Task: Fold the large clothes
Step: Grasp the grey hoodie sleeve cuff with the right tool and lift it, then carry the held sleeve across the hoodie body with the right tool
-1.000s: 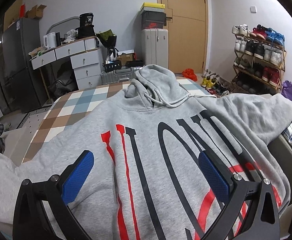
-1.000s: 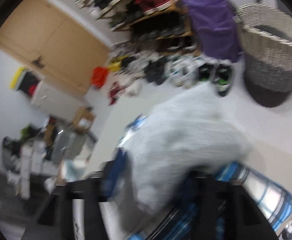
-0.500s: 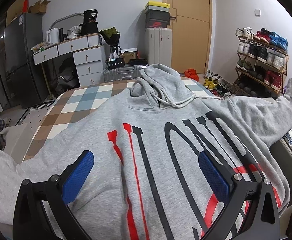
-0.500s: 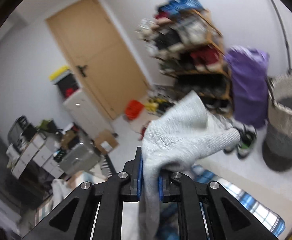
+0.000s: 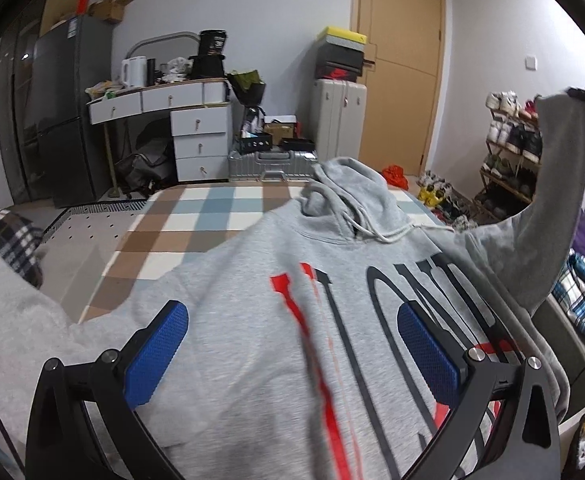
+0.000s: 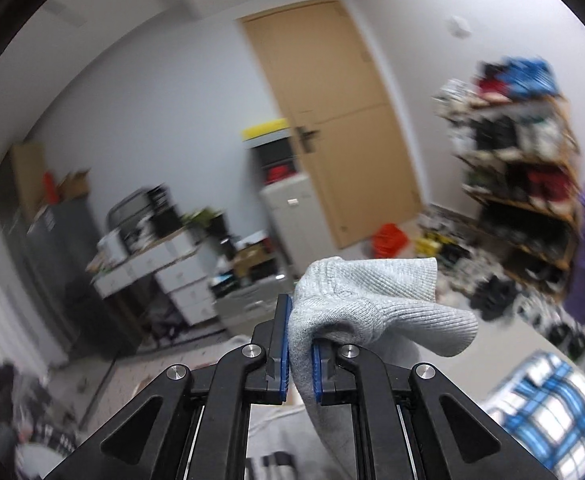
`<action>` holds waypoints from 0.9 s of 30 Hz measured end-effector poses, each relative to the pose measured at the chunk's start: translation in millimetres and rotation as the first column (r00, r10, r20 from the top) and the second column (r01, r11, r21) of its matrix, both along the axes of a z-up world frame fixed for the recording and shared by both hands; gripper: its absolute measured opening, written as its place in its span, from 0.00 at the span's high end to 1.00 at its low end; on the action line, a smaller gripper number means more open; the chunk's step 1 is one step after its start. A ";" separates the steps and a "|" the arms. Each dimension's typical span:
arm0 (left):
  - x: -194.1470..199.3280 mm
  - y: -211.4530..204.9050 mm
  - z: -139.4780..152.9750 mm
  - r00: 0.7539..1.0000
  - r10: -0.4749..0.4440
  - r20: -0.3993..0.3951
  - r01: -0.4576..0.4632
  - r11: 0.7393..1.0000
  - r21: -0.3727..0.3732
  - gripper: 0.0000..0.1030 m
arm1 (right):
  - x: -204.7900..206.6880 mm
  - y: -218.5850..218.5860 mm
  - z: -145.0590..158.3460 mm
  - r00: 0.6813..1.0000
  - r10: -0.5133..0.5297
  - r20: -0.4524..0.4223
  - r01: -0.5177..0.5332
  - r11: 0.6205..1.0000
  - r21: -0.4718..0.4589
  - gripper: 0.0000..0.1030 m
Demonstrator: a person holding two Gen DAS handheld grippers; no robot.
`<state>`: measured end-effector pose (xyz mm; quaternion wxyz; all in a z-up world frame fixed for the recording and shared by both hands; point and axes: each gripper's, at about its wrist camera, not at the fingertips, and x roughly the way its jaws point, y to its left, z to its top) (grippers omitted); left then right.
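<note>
Right wrist view: your right gripper point(image 6: 300, 350) has just clamped the hoodie point(image 5: 252, 320) cuff point(image 6: 372, 300). Left gripper point(image 5: 292, 344) hovers wide open above the hoodie on the bed point(image 5: 196, 216).

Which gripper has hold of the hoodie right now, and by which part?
The right gripper is shut on the hoodie's sleeve cuff, lifted up. The left gripper is open, holding nothing.
</note>
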<state>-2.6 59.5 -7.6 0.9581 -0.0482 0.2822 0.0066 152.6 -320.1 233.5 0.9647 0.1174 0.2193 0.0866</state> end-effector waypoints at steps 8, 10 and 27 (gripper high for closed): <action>-16.1 48.4 10.6 0.995 0.085 0.048 -0.082 0.995 -0.062 0.01 | 18.3 217.0 -85.9 0.967 0.224 -0.122 -0.254 0.892 -0.373 0.92; -18.1 58.1 10.2 0.991 0.113 0.067 -0.109 0.992 -0.063 0.01 | 19.7 267.8 -138.6 0.958 0.212 -0.193 -0.279 0.839 -0.467 0.92; -18.1 119.7 11.9 0.969 0.238 0.070 -0.212 0.941 -0.263 0.01 | -63.7 375.0 -314.8 0.664 0.583 -0.468 -0.735 0.625 -0.263 0.09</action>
